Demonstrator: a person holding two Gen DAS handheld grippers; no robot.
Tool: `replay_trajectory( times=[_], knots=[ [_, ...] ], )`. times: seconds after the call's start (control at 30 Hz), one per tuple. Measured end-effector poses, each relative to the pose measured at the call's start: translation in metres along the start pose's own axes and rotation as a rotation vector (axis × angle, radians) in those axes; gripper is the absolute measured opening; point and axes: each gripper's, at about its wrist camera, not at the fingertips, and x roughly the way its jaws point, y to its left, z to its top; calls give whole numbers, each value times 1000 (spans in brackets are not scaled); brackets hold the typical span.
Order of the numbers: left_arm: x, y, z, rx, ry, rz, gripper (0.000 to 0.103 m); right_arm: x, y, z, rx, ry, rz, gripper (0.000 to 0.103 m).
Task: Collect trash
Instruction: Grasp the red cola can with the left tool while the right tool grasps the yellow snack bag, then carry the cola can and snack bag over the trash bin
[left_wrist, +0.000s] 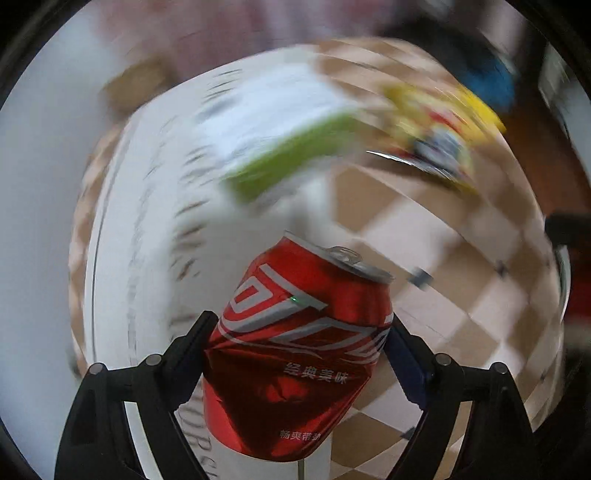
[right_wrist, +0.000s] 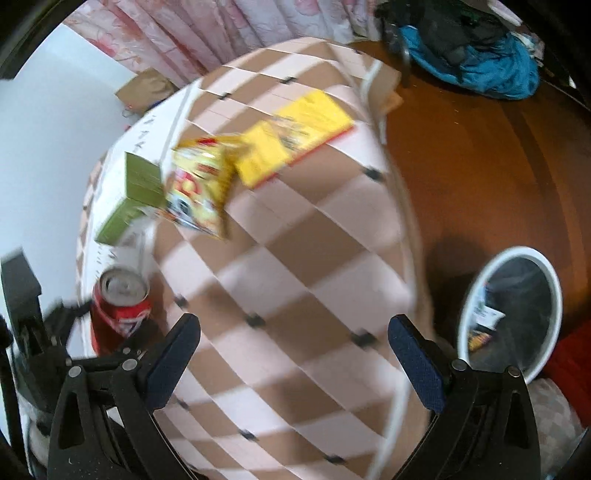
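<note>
Left tongs (left_wrist: 299, 354) are clamping the dented red can (left_wrist: 295, 354) mid-body, one finger pressing each side, top end pointing up and away from the wrist, tilted a bit right. In the right wrist view the can (right_wrist: 120, 314) is sitting well off to the left of the right tongs (right_wrist: 293, 354), with the left rig beside it; can't tell from either view whether its base is touching the checkered counter (right_wrist: 295, 258) or just off it. Right tongs are spread wide and carrying nothing, hovering over bare checker. Step in hand, I'd judge: can grabbed, transport to bin pending. The white-rimmed bin (right_wrist: 509, 317) is sitting on the floor past the counter edge, to the right of the right tongs, with wrappers already inside. Next move is calling for the left arm crossing rightward over the counter and past the right tongs, so the right one should be clearing out of the path or going for the next piece. Candidates ahead of the right tongs, up and left: yellow snack bag (right_wrist: 201, 192), green box (right_wrist: 133, 199) just beside it, flat yellow pack (right_wrist: 295, 136) further back. Left view is heavily motion-blurred, so background detail there isn't reliable. Crushed can wall is looking slippery; grip should be holding firm until it's over the bin mouth.
</note>
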Motion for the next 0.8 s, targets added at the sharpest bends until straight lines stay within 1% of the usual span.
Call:
replay_trajectory(
  times=[0.03, 0.07, 0.1, 0.13, 0.2, 0.27, 0.3, 0.37, 0.4, 0.43, 0.47, 0.5, 0.57, 0.67, 0.8],
  knots=[
    [0, 15, -2, -84, -13, -9, 87, 4, 7, 5, 3, -5, 10, 103],
    [3, 28, -4, -152, -19, -37, 87, 9, 14, 13, 9, -12, 22, 103],
    [8, 35, -4, -182, -7, -56, 87, 14, 23, 21, 17, -24, 33, 102],
    [15, 42, -4, -217, 15, -66, 87, 19, 32, 29, 25, -37, 34, 100],
    [23, 48, -5, -243, 25, -94, 87, 26, 45, 42, 34, -62, 28, 93],
    [29, 48, -2, -227, 24, -81, 87, 33, 55, 55, 49, -79, 14, 87],
    [30, 46, -4, -215, 22, -67, 87, 36, 57, 58, 58, -83, 18, 82],
    [27, 41, -6, -207, 1, -52, 75, 42, 62, 64, 73, -84, 19, 71],
    [26, 38, -7, -203, -7, -42, 75, 47, 65, 67, 72, -78, 34, 56],
    [24, 36, -8, -201, -10, -39, 75, 49, 67, 68, 66, -71, 24, 46],
    [23, 35, -10, -202, -13, -38, 75, 50, 67, 69, 57, -72, 8, 44],
    [21, 35, -11, -207, -17, -36, 75, 49, 68, 68, 46, -81, 12, 40],
    [15, 34, -15, -212, -33, -25, 75, 46, 68, 64, 33, -84, 3, 38],
    [-2, 37, -19, -222, -70, -1, 75, 33, 63, 53, 29, -103, 20, 37],
    [-46, 32, -32, -243, -140, 21, 75, 10, 57, 31, -7, -129, 31, 36]
  ],
)
